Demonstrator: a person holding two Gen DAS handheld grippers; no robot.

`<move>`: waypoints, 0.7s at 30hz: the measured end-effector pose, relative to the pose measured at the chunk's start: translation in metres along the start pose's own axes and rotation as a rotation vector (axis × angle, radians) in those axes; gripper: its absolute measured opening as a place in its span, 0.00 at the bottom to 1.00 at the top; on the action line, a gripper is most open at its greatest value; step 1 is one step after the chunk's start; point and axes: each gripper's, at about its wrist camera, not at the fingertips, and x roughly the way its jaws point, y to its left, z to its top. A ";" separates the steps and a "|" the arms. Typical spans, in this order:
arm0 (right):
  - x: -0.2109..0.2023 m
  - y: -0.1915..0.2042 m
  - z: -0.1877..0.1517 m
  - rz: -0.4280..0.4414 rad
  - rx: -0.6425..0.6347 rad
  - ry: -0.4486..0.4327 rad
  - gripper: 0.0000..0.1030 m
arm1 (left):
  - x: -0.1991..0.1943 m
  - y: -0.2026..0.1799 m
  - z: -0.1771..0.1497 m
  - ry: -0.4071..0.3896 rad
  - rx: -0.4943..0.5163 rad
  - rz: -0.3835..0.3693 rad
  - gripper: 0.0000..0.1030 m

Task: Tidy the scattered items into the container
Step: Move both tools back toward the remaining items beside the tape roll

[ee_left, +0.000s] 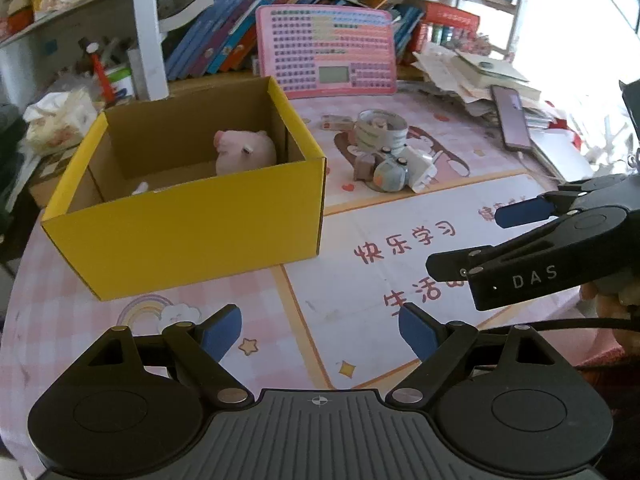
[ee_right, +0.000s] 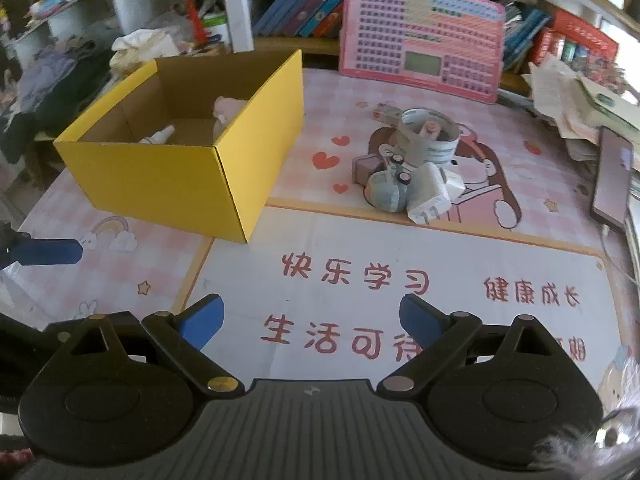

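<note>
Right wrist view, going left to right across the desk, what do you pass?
Yellow box → pile of small items → phone lying at the right edge. The pink keyboard toy stands behind, above the pile, so it has no clear place in the order.

A child's study desk at home: cartoon desk mat [ee_right: 400,248], bookshelf [ee_left: 224,40], pink learning tablet [ee_right: 424,40].

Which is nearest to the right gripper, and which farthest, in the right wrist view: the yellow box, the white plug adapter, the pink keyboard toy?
From the right gripper, open and empty:
1. Yellow box, ahead on the left; its near corner is closest.
2. White plug adapter, ahead on the right, in the small pile.
3. Pink keyboard toy, upright at the back.
</note>
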 end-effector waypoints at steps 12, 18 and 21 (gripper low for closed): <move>0.017 -0.060 0.006 0.105 -0.049 0.026 0.93 | 0.029 -0.060 0.018 0.061 -0.023 0.058 0.86; 0.021 -0.099 0.008 0.109 -0.012 0.013 0.92 | 0.054 -0.094 0.036 0.060 0.010 0.061 0.86; 0.021 -0.119 0.013 0.100 0.015 -0.015 0.90 | 0.065 -0.106 0.047 0.037 0.031 0.065 0.86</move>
